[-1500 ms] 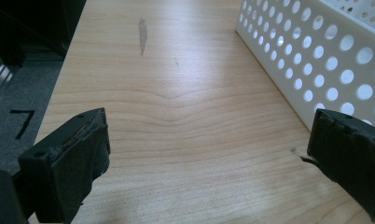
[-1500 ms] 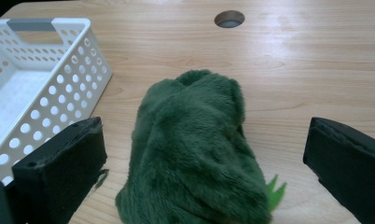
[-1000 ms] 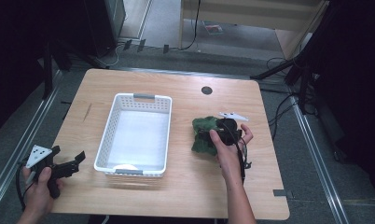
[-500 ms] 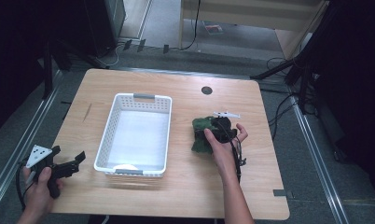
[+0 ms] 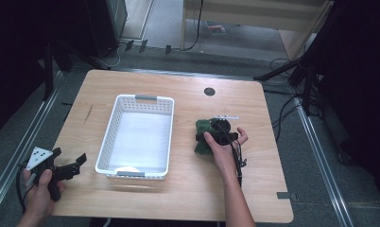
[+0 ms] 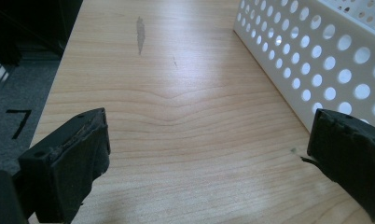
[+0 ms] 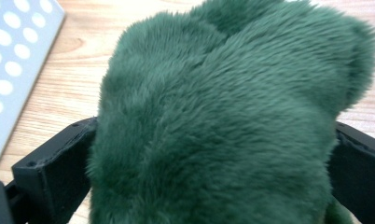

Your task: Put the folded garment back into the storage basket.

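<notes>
Flanking green plush toy [image 5: 204, 137]: white basket [image 5: 137, 137], left.

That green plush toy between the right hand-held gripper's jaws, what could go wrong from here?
1. The green plush toy is soft and bulges past both jaws of the right hand-held gripper, so the jaws may pinch fur alone and it could slip out on lifting.
2. If it goes to the white basket, a low carry could snag it on the rim.
3. The left hand-held gripper sits open close beside the basket wall and could nudge it.
</notes>
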Available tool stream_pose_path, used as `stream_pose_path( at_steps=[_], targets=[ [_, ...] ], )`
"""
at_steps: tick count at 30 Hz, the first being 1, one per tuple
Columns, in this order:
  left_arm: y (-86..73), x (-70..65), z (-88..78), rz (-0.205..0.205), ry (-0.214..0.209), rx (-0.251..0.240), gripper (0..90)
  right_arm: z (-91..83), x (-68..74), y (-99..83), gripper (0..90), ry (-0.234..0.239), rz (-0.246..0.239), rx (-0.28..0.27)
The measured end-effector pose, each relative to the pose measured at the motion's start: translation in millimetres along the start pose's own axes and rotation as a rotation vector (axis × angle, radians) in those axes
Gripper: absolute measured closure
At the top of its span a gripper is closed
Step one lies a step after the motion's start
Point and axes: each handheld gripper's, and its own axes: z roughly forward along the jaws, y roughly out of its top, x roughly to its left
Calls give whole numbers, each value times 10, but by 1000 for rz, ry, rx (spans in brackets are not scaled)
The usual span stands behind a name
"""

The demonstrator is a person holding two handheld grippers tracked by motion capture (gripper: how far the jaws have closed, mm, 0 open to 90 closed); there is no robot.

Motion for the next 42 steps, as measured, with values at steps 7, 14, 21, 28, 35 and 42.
stream_pose_path(
  at_steps=[7, 14, 21, 28, 35, 42],
  targets=[
    [1, 0, 0, 3, 1, 2, 2, 75, -10, -30, 0, -9, -8, 22],
    [1, -1, 0, 3, 1, 3, 2, 130, 8, -54, 0, -23, -36, 33],
    [1, -1, 0, 3, 1, 3, 2, 162, 28, -82, 4, -38, -45, 39],
    [1, 0, 1, 3, 1, 4, 2, 172, 31, -124, 71, -74, -62, 25],
    [2, -2, 1, 1, -1, 9, 2, 147, 6, -145, 137, -74, -42, -6],
    [2, 2, 2, 0, -2, 9, 2, 53, -37, -146, 199, -34, 3, -49]
  ],
)
